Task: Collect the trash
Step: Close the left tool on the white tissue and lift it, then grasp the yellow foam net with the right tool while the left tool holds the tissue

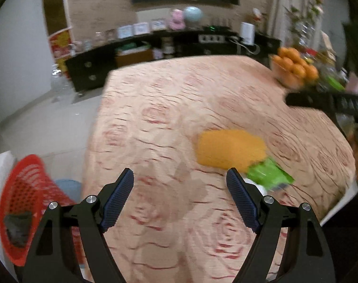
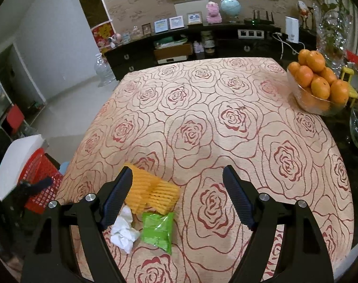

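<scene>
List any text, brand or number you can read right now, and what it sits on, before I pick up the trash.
None can be read.
Green wrapper: print too small and crumpled to read.
Red and yellow poster on the wall: characters blurred.
Framed certificates on the sideboard: text too small.
Orange foam net and white tissue: no print showing.

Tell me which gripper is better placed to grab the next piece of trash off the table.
Probably the right gripper: open, with the yellow foam net, crumpled tissue and green wrapper close below it. The left gripper, also open, sits nearer the red basket, off to the side.
</scene>
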{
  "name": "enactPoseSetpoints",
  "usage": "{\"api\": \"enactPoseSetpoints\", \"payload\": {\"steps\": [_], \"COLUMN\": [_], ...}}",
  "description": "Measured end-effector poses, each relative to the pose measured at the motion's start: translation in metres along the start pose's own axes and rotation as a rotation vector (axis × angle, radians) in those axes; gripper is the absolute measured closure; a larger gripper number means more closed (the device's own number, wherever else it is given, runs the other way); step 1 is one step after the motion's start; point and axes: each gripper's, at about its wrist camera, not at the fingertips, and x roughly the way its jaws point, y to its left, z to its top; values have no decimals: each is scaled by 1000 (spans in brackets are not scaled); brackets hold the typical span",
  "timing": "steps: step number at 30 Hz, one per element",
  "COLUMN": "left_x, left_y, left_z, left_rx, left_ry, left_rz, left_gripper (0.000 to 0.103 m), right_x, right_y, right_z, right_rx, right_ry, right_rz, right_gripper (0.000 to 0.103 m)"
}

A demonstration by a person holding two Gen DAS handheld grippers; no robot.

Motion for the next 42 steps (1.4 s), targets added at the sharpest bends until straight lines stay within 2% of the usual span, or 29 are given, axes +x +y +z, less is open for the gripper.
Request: {"api": "enactPoseSetpoints", "payload": {"steps": [7, 12, 14, 17, 20, 27, 33, 42], "left_x": [24, 41, 47, 55, 57, 49, 30, 3], "left_y": [-40, -57, -62, -64, -61, -41, 4, 59], "left_z": [-10, -14, -16, -19, -19, -18, -12, -11], "left_rx": [41, 59, 66, 66, 61, 34, -57, -182], "left_ry": [61, 100, 115, 144, 137, 132, 94, 47], "left_rz": [-131, -167, -177, -188, -194, -139, -59, 12], "left_gripper": [26, 27, 37, 60, 62, 64, 64, 64], "right_x": [-1, -1, -1, 0, 2, 9, 30, 67], "right_y": [-9, -10, -10, -9, -6, 5, 26, 56], "right_z": [-1, -1, -1, -2, -2, -1, -2, -13], "right_rx": [20, 19, 17, 12, 3, -48, -121, -236], "right_ry": [4, 3, 5, 8, 11, -6, 22, 72], "right_rz": [-6, -3, -2, 0, 3, 42, 94, 86], "right_gripper": [27, 27, 27, 27, 27, 27, 27, 29]}}
